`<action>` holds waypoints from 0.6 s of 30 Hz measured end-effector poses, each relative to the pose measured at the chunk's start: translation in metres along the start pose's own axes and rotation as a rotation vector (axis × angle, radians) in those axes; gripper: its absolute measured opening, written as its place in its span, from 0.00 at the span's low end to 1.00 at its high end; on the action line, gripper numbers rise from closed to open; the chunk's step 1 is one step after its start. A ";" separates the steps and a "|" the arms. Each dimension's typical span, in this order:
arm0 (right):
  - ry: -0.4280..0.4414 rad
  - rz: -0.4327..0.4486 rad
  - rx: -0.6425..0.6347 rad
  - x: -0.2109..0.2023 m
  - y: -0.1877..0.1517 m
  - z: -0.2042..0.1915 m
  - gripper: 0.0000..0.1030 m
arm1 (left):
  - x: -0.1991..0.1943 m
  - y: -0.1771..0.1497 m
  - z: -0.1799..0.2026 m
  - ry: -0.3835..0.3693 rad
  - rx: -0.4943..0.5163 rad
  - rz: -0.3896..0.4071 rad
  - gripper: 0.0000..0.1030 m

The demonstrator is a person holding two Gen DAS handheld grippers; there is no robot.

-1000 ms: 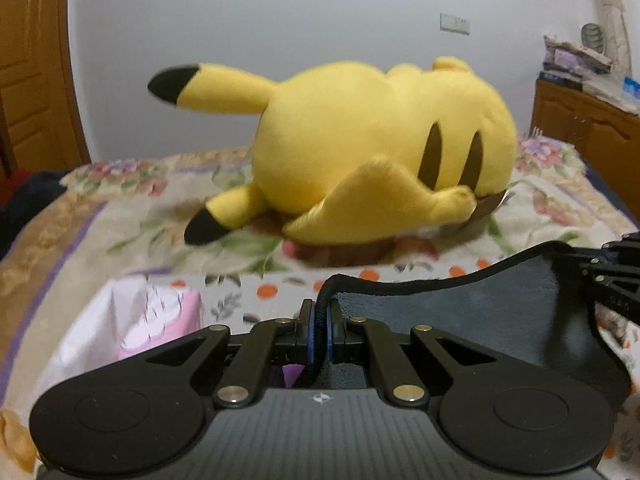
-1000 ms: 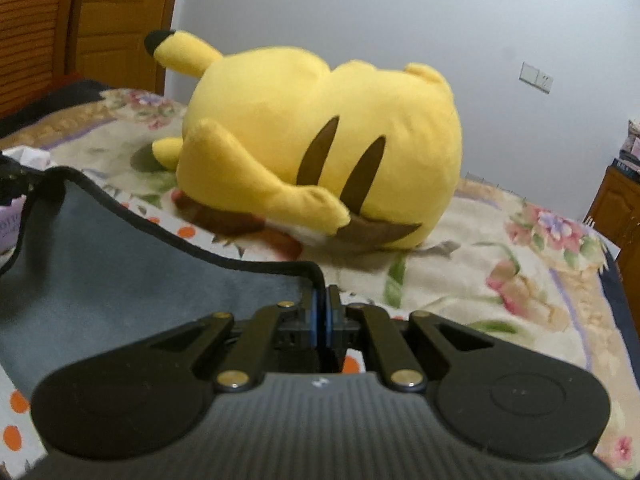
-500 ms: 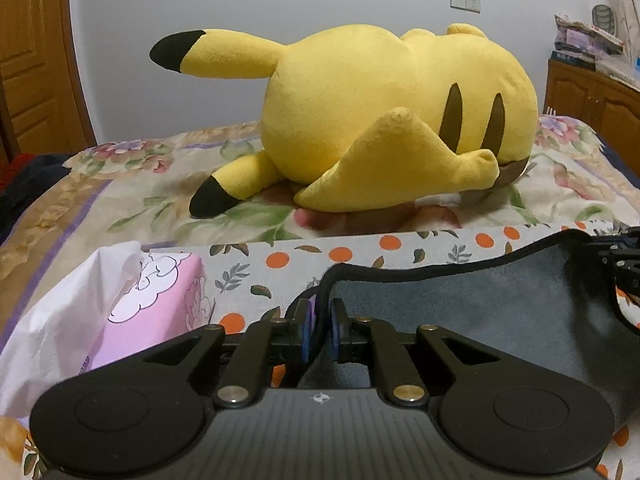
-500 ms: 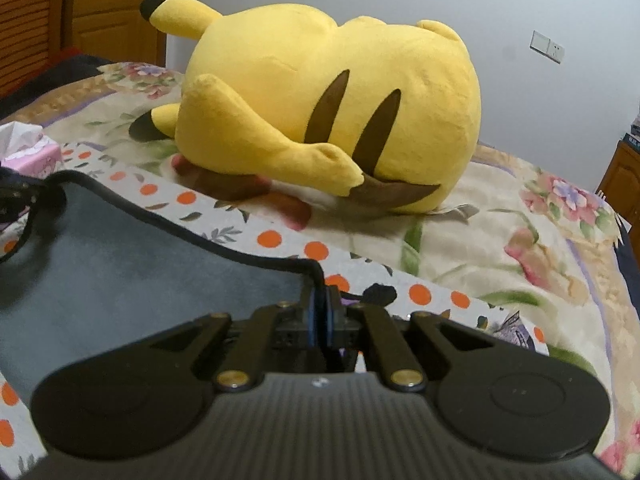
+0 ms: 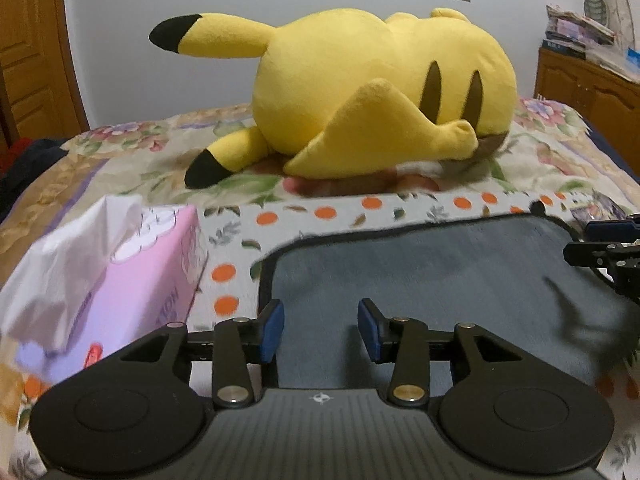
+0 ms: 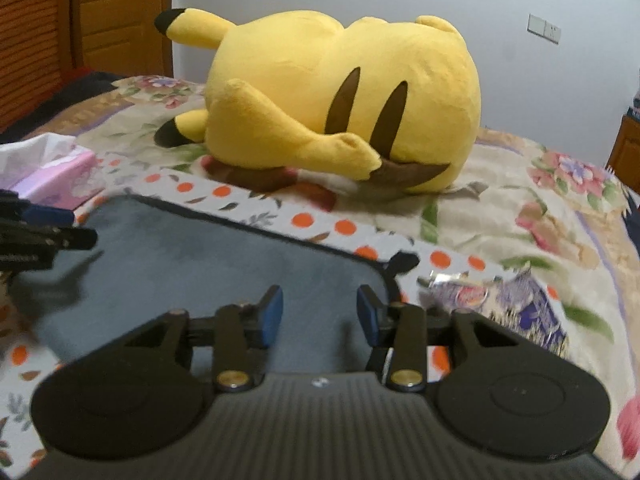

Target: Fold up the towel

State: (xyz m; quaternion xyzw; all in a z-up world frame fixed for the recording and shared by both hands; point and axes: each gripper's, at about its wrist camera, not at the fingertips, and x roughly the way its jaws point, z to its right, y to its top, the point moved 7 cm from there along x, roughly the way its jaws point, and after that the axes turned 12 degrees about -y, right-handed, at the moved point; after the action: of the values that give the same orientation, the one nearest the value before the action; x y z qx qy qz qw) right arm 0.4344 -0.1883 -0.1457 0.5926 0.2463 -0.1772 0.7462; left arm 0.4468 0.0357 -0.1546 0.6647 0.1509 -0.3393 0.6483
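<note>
A grey towel (image 5: 420,280) with a black hem lies flat on an orange-dotted cloth on the bed; it also shows in the right wrist view (image 6: 192,264). My left gripper (image 5: 321,330) is open and empty over the towel's near left part. My right gripper (image 6: 319,318) is open and empty over the towel's near right part, beside its right corner with a black loop (image 6: 402,262). The right gripper also shows at the right edge of the left wrist view (image 5: 604,248), and the left gripper at the left edge of the right wrist view (image 6: 44,236).
A big yellow plush toy (image 5: 380,96) lies on the flowered bedspread behind the towel. A pink tissue box (image 5: 120,280) stands left of the towel. A shiny purple packet (image 6: 500,308) lies to its right. A wooden cabinet (image 5: 588,88) stands at the far right, a wooden door (image 6: 120,16) at the left.
Both grippers held the towel's edge shut, lowered it to the bed, then opened and let it go. The towel now lies flat.
</note>
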 end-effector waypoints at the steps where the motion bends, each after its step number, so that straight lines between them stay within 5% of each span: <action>1: 0.004 -0.002 0.007 -0.004 -0.003 -0.001 0.41 | -0.003 -0.003 0.001 -0.001 -0.001 -0.003 0.42; 18: -0.015 -0.049 0.074 -0.053 -0.042 0.009 0.41 | -0.055 -0.037 0.029 -0.029 0.013 -0.040 0.64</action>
State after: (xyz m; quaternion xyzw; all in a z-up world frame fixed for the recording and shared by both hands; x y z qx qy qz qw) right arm 0.3695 -0.2083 -0.1472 0.6121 0.2484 -0.2088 0.7211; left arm 0.3757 0.0254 -0.1450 0.6608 0.1526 -0.3625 0.6393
